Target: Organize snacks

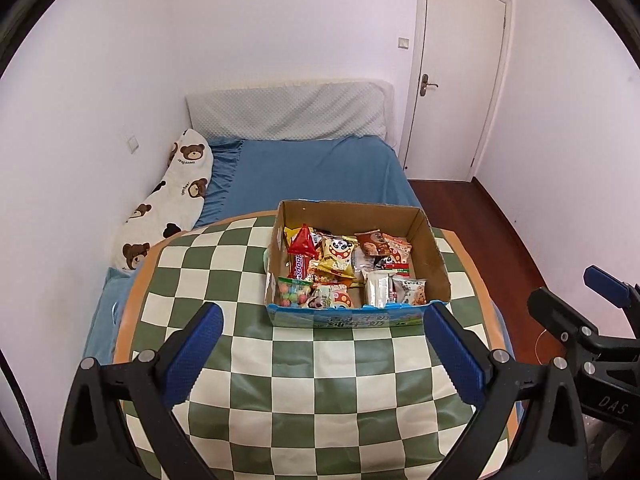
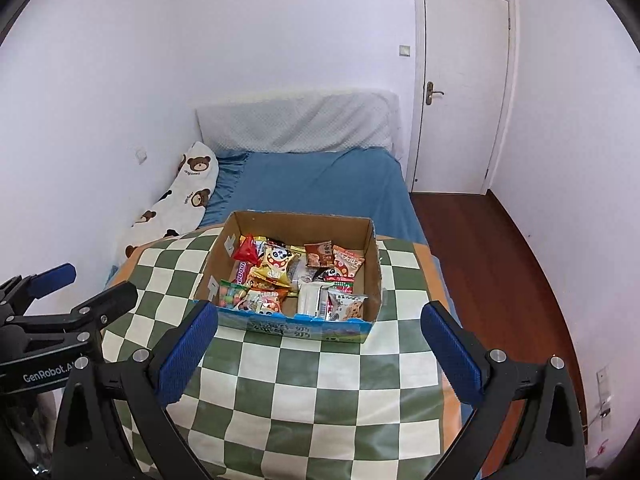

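Observation:
An open cardboard box (image 1: 436,258) (image 2: 374,264) stands on the green-and-cream checkered table (image 1: 304,380) (image 2: 304,380). It holds several snack packets (image 1: 340,268) (image 2: 288,276), among them a red triangular one (image 1: 303,242), a yellow panda bag (image 2: 277,263) and a cookie pack (image 1: 412,290). My left gripper (image 1: 323,354) is open and empty, hovering short of the box's near wall. My right gripper (image 2: 318,356) is open and empty, also short of the box. Each gripper shows at the edge of the other's view (image 1: 580,320) (image 2: 60,296).
A bed with a blue sheet (image 1: 320,168) lies behind the table, with a bear-print pillow (image 1: 172,200) along the left wall. A white door (image 1: 460,72) and red-brown wood floor (image 2: 500,260) are on the right.

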`<state>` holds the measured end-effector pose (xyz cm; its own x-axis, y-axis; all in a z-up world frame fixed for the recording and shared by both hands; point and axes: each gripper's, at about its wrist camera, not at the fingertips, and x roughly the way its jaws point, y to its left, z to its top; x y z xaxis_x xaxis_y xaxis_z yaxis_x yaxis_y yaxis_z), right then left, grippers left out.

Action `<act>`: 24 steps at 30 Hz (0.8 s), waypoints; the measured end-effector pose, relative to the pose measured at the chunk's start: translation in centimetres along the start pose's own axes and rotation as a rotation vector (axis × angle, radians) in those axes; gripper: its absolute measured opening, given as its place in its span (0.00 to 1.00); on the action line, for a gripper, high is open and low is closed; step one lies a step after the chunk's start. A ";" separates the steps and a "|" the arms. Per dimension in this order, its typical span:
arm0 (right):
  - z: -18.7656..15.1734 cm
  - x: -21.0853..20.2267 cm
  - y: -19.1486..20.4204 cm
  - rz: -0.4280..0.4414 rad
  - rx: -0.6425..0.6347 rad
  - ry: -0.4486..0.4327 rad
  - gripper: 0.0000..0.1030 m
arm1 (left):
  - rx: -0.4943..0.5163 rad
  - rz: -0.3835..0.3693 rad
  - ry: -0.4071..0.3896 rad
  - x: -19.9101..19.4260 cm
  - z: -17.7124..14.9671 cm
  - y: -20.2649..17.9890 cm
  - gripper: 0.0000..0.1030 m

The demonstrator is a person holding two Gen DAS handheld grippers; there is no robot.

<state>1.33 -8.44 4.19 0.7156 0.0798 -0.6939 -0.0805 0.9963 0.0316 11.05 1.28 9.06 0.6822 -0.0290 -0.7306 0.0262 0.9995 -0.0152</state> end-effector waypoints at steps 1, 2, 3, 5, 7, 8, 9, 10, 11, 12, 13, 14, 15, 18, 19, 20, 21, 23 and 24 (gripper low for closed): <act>0.0 -0.1 0.0 -0.001 -0.001 -0.002 1.00 | -0.001 0.000 0.001 0.0 0.0 0.0 1.00; 0.0 -0.1 0.0 0.000 0.000 -0.003 1.00 | 0.000 -0.001 0.002 0.0 -0.1 0.0 1.00; 0.0 -0.1 0.0 0.001 0.001 -0.004 1.00 | 0.000 0.001 0.002 0.0 -0.1 0.0 1.00; 0.0 0.1 0.1 0.000 0.000 -0.006 1.00 | -0.003 0.009 0.004 0.2 -0.1 0.1 1.00; -0.1 0.4 0.0 -0.007 -0.003 -0.009 1.00 | -0.010 0.009 0.001 0.5 -0.1 0.1 1.00; -0.2 0.7 0.0 -0.012 -0.003 -0.010 1.00 | -0.010 0.013 -0.001 0.8 -0.1 0.0 1.00; -0.2 1.0 -0.1 -0.016 -0.003 -0.010 1.00 | -0.006 0.015 0.002 1.2 0.0 0.0 1.00; -0.2 1.5 -0.2 -0.022 0.000 -0.006 1.00 | -0.003 0.015 0.003 1.6 0.0 -0.1 1.00; -0.2 2.1 -0.4 -0.024 0.006 0.000 1.00 | 0.000 0.018 0.002 2.0 0.0 -0.2 1.00; -0.2 2.6 -0.6 -0.026 0.013 0.004 1.00 | 0.004 0.025 0.002 2.4 0.1 -0.2 1.00; -0.2 3.0 -0.7 -0.032 0.016 0.006 1.00 | 0.004 0.030 0.002 2.9 0.1 -0.2 1.00; -0.2 3.6 -1.0 -0.039 0.020 0.010 1.00 | 0.002 0.037 -0.001 3.3 0.2 -0.2 1.00; -0.2 4.1 -1.1 -0.042 0.025 0.011 1.00 | 0.000 0.048 -0.002 3.8 0.3 -0.2 1.00; 0.0 5.9 -1.6 -0.054 0.037 0.027 1.00 | -0.005 0.066 0.003 5.4 0.6 -0.2 1.00; 0.0 6.7 -1.8 -0.054 0.045 0.032 1.00 | -0.006 0.068 0.008 6.0 0.7 -0.3 1.00; 0.0 7.2 -2.0 -0.059 0.046 0.037 1.00 | -0.006 0.070 0.012 6.5 0.8 -0.3 1.00; 0.0 7.7 -2.0 -0.062 0.045 0.041 1.00 | -0.007 0.077 0.017 7.2 0.9 -0.3 1.00; 0.1 8.8 -2.2 -0.063 0.051 0.049 1.00 | -0.010 0.082 0.029 8.3 1.0 -0.3 1.00; 0.1 9.2 -2.3 -0.066 0.050 0.051 1.00 | -0.013 0.084 0.040 9.0 1.1 -0.2 1.00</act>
<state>8.21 -9.96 -2.19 0.6817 0.0135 -0.7315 0.0010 0.9998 0.0194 17.96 0.78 3.22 0.6517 0.0549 -0.7565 -0.0392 0.9985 0.0387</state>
